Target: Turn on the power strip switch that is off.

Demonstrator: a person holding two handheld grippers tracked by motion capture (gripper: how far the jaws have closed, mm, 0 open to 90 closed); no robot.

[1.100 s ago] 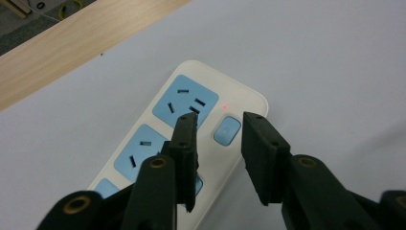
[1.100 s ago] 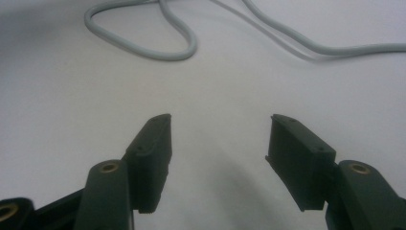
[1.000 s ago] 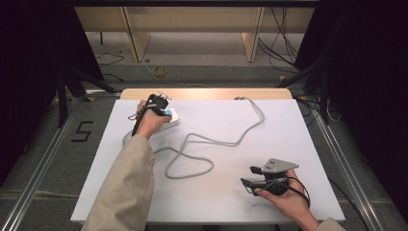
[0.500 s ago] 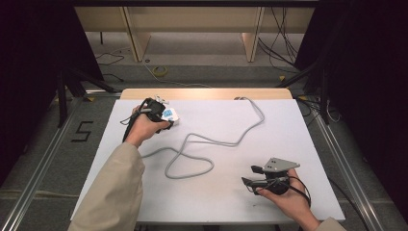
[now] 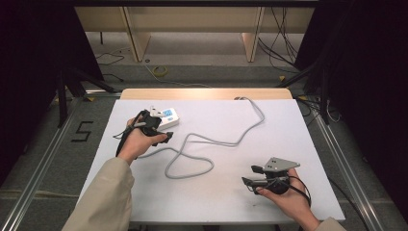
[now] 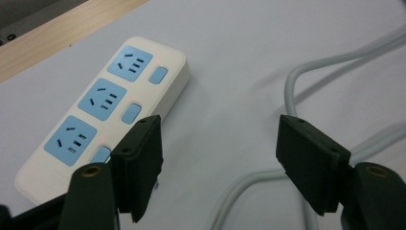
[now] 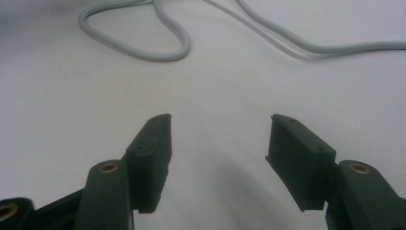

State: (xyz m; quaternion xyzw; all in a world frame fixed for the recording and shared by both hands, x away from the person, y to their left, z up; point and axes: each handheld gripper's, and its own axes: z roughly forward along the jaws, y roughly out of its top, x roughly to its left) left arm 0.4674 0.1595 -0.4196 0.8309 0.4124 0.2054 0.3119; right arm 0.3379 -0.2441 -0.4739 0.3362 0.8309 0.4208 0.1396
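Right now your left gripper (image 6: 218,163) — jaws spread, empty — sits just beside the power strip (image 6: 103,108), whose long axis runs toward the table's far-left corner.

Grey floor (image 5: 48,159), wooden shelving (image 5: 192,29), dark surroundings.

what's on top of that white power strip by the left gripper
The power strip carries three blue sockets, each beside a blue switch with a small red light. Nothing is plugged in. The left gripper, jaws open, covers part of the nearest switch.
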